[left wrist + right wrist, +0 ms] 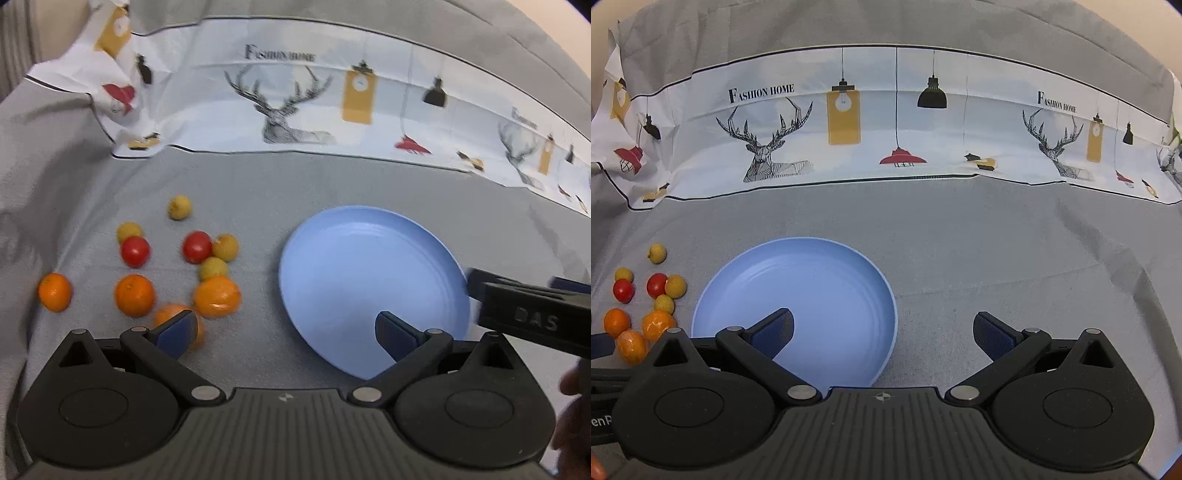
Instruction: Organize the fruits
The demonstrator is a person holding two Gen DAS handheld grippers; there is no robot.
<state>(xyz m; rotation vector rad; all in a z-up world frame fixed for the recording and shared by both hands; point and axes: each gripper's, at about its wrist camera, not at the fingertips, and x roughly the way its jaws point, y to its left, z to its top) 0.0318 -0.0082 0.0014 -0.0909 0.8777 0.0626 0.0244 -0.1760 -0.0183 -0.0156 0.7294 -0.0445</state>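
left gripper (284, 332) fingers spread | orange (173, 317) half-hidden, blurred | plate (369, 236) empty

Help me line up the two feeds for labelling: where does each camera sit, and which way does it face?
Left wrist: on the left gripper, facing forward over the gray cloth at the fruit pile, an orange nearest; its open fingers and the right gripper show.
Right wrist: on the right gripper, facing the blue plate; its open fingers show.
Shared: plate, fruit, deer-print cloth.
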